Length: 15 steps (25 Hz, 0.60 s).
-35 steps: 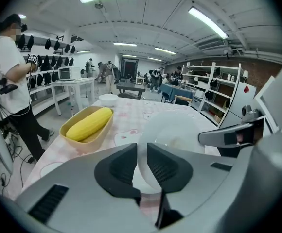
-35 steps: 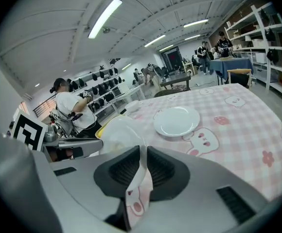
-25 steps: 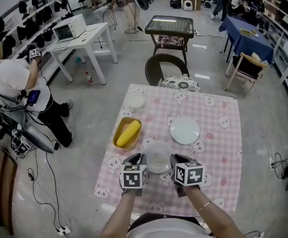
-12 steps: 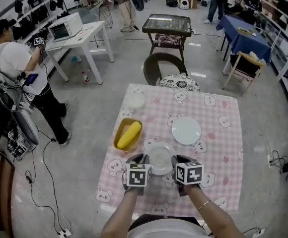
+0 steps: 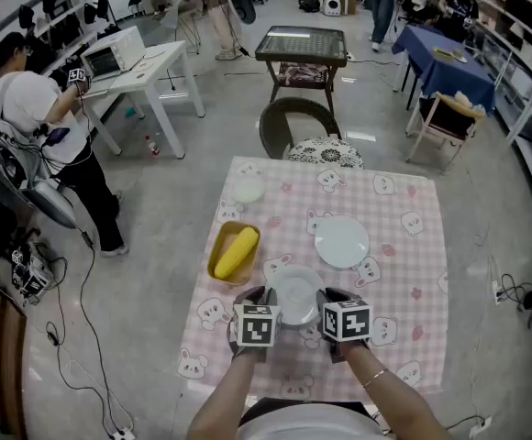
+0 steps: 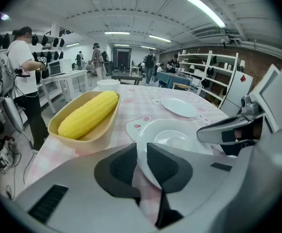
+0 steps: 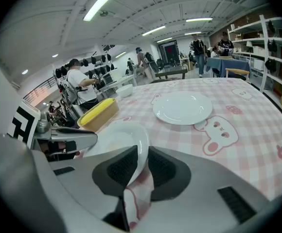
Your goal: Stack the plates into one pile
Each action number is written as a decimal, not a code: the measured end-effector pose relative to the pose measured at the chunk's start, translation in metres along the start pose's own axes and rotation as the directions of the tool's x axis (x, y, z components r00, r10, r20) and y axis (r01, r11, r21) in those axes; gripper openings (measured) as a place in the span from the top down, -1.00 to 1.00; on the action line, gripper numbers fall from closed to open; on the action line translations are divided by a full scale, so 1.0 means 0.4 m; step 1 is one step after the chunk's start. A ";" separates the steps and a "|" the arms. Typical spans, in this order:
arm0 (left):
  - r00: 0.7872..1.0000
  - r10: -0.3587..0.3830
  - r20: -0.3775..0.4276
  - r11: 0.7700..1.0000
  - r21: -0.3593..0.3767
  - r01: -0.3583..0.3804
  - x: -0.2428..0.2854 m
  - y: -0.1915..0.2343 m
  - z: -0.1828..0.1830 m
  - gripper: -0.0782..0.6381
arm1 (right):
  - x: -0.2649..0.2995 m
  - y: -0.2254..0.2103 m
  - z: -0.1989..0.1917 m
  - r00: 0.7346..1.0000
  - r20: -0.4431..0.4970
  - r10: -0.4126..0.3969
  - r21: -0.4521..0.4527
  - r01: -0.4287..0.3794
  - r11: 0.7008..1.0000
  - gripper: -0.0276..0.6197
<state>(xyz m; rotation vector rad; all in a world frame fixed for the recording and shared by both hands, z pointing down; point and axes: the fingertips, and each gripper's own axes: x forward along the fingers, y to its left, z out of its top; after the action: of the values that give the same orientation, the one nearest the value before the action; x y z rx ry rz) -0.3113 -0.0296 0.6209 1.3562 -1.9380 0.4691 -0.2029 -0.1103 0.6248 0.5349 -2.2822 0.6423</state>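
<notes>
A white plate sits low over the pink checked tablecloth at the near middle, between my two grippers. My left gripper is shut on its left rim; in the left gripper view the rim runs between the pads. My right gripper has just been opening. The plate's right rim still stands between its jaws, with cloth showing beside it. A second white plate lies flat on the cloth, farther back and to the right.
A yellow dish holding a corn cob stands left of the held plate. A small white bowl is at the table's far left corner. A chair stands behind the table. A person stands far left.
Both grippers and the plate between them have sunk slightly towards the tablecloth.
</notes>
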 end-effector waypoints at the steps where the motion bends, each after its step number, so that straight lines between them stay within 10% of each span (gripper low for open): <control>1: 1.000 -0.002 0.001 1.000 -0.003 0.002 -0.001 0.001 -0.001 0.56 | 0.000 0.001 0.000 1.000 0.001 -0.002 0.000 0.002 1.000 0.68; 15: 0.997 -0.019 0.069 1.000 0.005 0.019 -0.048 -0.015 0.049 0.56 | -0.012 -0.021 0.018 0.997 0.073 -0.022 0.046 0.019 0.999 0.69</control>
<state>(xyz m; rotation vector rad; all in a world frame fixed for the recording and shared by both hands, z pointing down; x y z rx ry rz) -0.3087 -0.0319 0.5930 1.4095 -1.9785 0.4227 -0.1987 -0.1203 0.6193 0.6127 -2.3319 0.6762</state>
